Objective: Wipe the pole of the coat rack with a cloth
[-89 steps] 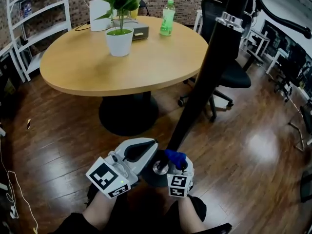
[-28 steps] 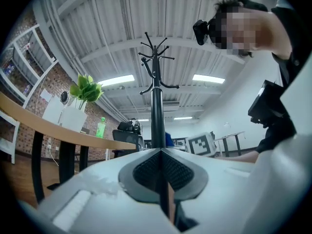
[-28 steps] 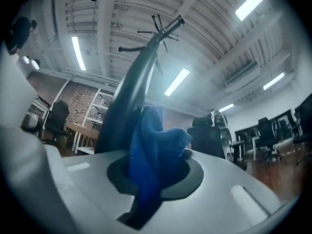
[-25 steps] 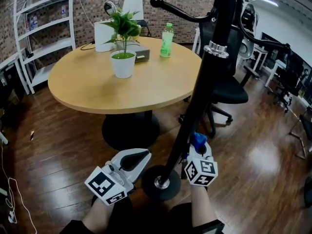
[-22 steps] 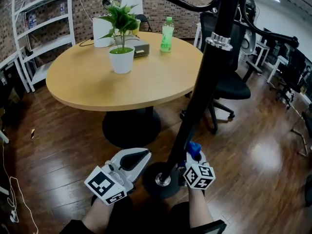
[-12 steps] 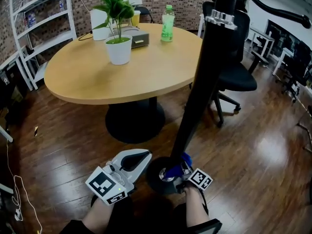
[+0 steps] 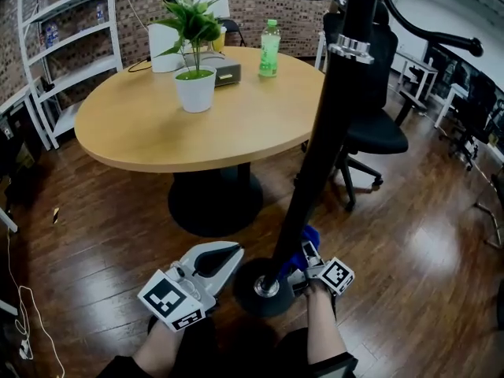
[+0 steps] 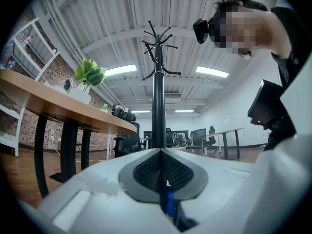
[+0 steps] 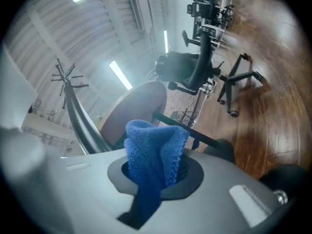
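Cloth (image 7: 309,236), pinched in my right gripper (image 7: 299,258), touches the pole (image 7: 315,172) low down. Left gripper (image 7: 228,252), jaws together, sits beside the base (image 7: 248,294). Wide floor (image 7: 409,235) lies rightward.

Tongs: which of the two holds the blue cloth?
The right tongs, shut on the blue cloth low beside the pole; the left tongs are shut without any cloth.
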The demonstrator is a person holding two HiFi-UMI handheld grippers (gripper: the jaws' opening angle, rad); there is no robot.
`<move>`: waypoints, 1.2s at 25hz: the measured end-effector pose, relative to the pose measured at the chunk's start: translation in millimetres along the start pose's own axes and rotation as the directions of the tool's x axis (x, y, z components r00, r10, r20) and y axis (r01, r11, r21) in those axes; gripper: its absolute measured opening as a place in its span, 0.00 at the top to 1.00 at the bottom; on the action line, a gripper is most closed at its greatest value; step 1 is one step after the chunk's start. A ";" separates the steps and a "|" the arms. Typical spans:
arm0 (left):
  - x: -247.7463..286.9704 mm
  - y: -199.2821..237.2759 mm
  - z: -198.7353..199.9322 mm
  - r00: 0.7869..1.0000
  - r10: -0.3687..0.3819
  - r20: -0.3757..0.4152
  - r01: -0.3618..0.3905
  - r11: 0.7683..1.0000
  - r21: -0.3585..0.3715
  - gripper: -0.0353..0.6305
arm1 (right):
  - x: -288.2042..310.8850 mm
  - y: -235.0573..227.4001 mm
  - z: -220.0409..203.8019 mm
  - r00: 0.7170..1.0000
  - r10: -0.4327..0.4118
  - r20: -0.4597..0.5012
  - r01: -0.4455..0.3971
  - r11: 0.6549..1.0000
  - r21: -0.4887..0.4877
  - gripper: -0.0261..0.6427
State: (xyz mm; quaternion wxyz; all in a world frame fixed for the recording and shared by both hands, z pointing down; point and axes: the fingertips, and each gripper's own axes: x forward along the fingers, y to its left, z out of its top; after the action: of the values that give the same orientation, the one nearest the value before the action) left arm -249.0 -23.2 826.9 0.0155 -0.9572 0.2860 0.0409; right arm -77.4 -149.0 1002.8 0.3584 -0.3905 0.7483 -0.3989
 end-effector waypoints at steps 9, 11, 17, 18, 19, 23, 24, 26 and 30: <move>-11.1 3.2 28.3 0.998 0.005 0.063 -0.006 1.000 0.015 0.94 | 30.4 178.7 83.8 0.974 0.223 0.041 -0.203 0.941 -0.271 0.90; -16.6 5.9 37.7 0.996 0.013 0.084 -0.014 1.000 0.023 0.94 | 33.4 226.4 104.1 0.954 0.292 0.063 -0.255 0.906 -0.337 0.90; -30.8 12.3 67.4 0.988 0.025 0.151 -0.031 0.999 0.037 0.94 | 43.8 362.5 150.4 0.894 0.436 0.103 -0.313 0.772 -0.553 0.90; -32.1 13.0 72.0 0.987 0.024 0.160 -0.030 0.999 0.041 0.94 | 45.0 381.7 155.2 0.885 0.451 0.111 -0.306 0.746 -0.591 0.90; -33.4 13.2 76.7 0.985 0.020 0.169 -0.028 0.999 0.045 0.94 | 46.0 398.3 159.1 0.879 0.462 0.123 -0.292 0.722 -0.627 0.90; -35.4 12.1 87.8 0.982 0.010 0.187 -0.020 0.999 0.050 0.94 | 48.6 423.6 166.9 0.874 0.456 0.167 -0.228 0.689 -0.688 0.90; -34.8 11.6 86.8 0.983 0.007 0.186 -0.016 0.999 0.049 0.94 | 47.8 419.5 164.9 0.879 0.446 0.170 -0.216 0.688 -0.693 0.90; -33.7 11.6 82.2 0.984 0.000 0.179 -0.009 0.999 0.046 0.94 | 45.8 403.1 155.9 0.892 0.420 0.169 -0.191 0.688 -0.700 0.90; -29.3 9.6 70.0 0.988 -0.019 0.155 0.014 0.999 0.035 0.94 | 40.3 350.1 134.3 0.911 0.374 0.174 -0.194 0.761 -0.619 0.90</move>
State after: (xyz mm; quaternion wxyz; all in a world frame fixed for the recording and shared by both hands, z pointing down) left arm -283.5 -11.5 759.7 0.0542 -0.9530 0.2768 0.1105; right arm -85.7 -94.7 629.6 0.3811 -0.4162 0.8252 -0.0266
